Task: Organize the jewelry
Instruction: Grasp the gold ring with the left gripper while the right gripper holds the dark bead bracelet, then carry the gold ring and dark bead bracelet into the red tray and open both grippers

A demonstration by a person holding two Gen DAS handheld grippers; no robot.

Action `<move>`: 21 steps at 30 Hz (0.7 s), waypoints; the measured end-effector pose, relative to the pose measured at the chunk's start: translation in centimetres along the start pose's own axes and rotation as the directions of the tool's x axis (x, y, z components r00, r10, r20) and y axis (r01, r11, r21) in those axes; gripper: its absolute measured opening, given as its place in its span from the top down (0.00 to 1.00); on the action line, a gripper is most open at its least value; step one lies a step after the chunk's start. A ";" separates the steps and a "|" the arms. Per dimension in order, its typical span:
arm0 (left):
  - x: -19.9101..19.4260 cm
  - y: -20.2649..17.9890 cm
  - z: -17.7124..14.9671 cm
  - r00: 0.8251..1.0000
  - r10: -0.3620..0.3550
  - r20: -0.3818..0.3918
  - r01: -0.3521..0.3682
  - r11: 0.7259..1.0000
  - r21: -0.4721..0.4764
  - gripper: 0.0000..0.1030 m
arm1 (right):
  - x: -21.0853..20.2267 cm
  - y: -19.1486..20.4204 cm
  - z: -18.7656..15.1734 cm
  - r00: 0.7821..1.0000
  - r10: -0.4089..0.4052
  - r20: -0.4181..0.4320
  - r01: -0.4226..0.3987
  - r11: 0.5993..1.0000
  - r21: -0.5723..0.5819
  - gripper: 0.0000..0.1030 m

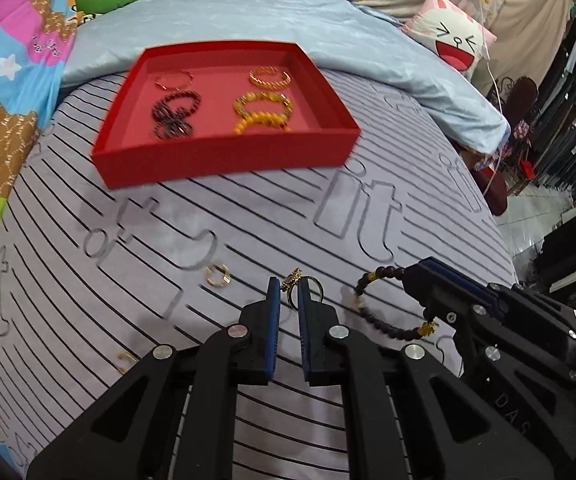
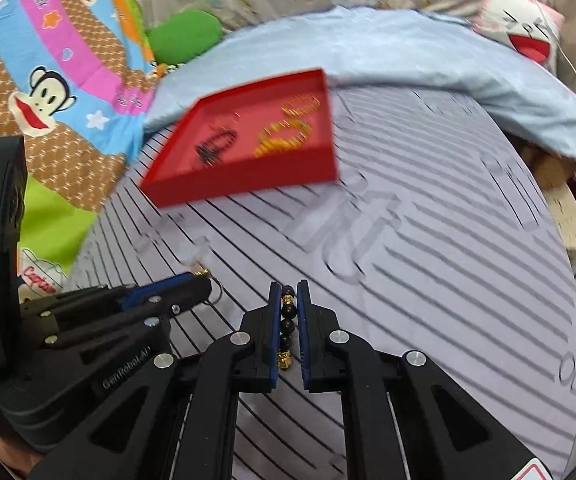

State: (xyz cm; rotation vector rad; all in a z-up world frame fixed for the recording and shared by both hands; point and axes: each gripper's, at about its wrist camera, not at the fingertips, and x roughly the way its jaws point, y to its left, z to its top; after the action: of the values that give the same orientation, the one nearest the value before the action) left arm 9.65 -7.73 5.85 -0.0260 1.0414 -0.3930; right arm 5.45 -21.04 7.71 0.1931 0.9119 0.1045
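In the left wrist view my left gripper (image 1: 288,283) is shut on a gold ring (image 1: 292,277) with an ornament, lifted just above the striped bedsheet (image 1: 327,208). To its right, my right gripper (image 1: 412,271) is shut on a dark bead bracelet (image 1: 391,327) with gold charms, which hangs in a loop. The right wrist view shows those beads (image 2: 288,312) pinched between the right gripper's (image 2: 289,285) blue pads, with the left gripper (image 2: 204,282) at the lower left. Further back on the bed lies a red tray (image 1: 224,160) (image 2: 244,184) holding dark bracelets (image 1: 176,114), yellow bead bracelets (image 1: 262,114) and gold bangles (image 1: 270,78).
A loose gold ring (image 1: 218,276) lies on the sheet left of my left gripper, and a small gold piece (image 1: 126,358) lies nearer. A light blue blanket (image 1: 327,44) is bunched behind the tray, with pillows beyond. The bed drops off at the right.
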 end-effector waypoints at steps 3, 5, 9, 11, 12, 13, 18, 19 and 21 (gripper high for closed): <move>-0.7 1.7 2.0 1.000 0.001 0.024 -0.001 1.000 -0.015 0.92 | 0.3 1.2 2.4 0.999 0.029 0.027 -0.028 0.999 -0.019 0.92; -1.2 2.8 3.8 0.999 0.006 0.050 -0.005 1.000 -0.020 0.92 | 0.6 2.2 4.6 0.998 0.042 0.051 -0.040 0.998 -0.041 0.92; -1.4 4.3 7.6 0.996 0.006 0.090 -0.005 1.000 -0.011 0.92 | 1.6 4.0 8.8 0.994 0.066 0.088 -0.059 0.995 -0.075 0.92; -1.2 4.8 9.7 0.993 0.018 0.115 -0.018 1.000 -0.005 0.92 | 2.3 4.5 10.7 0.993 0.067 0.101 -0.059 0.994 -0.089 0.92; -0.9 5.1 10.9 0.992 0.022 0.122 -0.022 1.000 0.000 0.92 | 3.0 4.8 12.1 0.992 0.071 0.106 -0.061 0.994 -0.095 0.92; -0.5 5.5 12.0 0.991 0.027 0.131 -0.028 1.000 -0.001 0.92 | 3.6 5.0 13.0 0.992 0.074 0.107 -0.063 0.993 -0.099 0.92; 2.6 7.5 16.6 0.992 0.029 0.120 -0.028 1.000 -0.010 0.92 | 7.7 5.1 17.1 0.993 0.082 0.088 -0.073 0.993 -0.098 0.92; 3.3 7.8 17.3 0.993 0.034 0.114 -0.033 0.999 -0.012 0.92 | 9.0 4.9 17.9 0.993 0.092 0.070 -0.085 0.992 -0.095 0.92; 5.0 8.3 18.7 0.994 0.029 0.102 -0.029 1.000 -0.001 0.92 | 11.3 4.3 19.3 0.995 0.091 0.048 -0.087 0.992 -0.088 0.92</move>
State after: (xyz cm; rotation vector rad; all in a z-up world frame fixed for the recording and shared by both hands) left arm 30.18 -4.68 9.52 -0.0301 0.9404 -0.3623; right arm 27.65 -17.22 11.36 0.1563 0.8457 0.2202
